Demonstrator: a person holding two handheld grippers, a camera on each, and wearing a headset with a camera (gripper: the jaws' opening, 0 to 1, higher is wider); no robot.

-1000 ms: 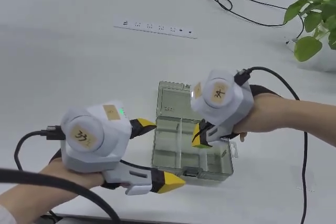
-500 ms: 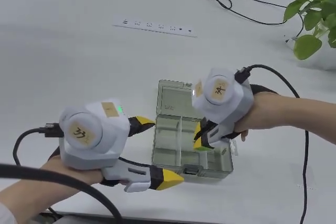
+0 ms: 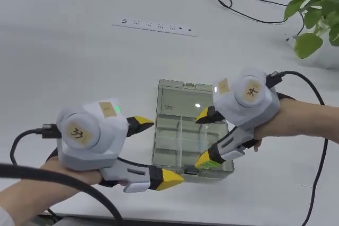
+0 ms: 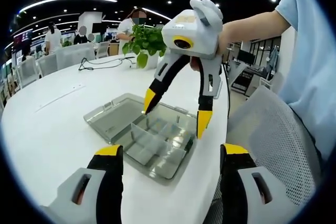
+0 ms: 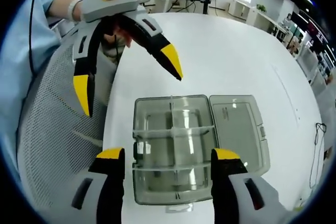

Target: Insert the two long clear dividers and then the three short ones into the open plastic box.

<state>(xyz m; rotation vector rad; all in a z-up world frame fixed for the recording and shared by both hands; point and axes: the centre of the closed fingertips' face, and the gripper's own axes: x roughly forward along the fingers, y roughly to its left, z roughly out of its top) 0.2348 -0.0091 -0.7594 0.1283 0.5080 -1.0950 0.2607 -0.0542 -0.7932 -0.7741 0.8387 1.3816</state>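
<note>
The clear plastic box [image 3: 164, 157] lies open on the white table, lid [image 3: 183, 99] flat at the back. Clear dividers [image 5: 173, 129] stand inside and split it into compartments. My right gripper [image 3: 204, 137] hovers open over the box's right half, one tip near the hinge and one near the front latch, nothing between its fingers. My left gripper [image 3: 156, 151] is open and empty just left of the box. The left gripper view has the box [image 4: 142, 140] ahead with the right gripper [image 4: 176, 113] above it. In the right gripper view the box [image 5: 147, 187] lies below, the left gripper [image 5: 128, 80] beyond.
A white power strip [image 3: 154, 26] lies farther back, a black cable [image 3: 238, 3] at the back right and a green plant [image 3: 315, 17] at the right edge. The table's near edge runs just below the box. A mesh chair [image 5: 58, 145] stands beside the table.
My right gripper, shut with its tips low inside the box, has lifted, shifted right and opened. The left gripper has barely moved.
</note>
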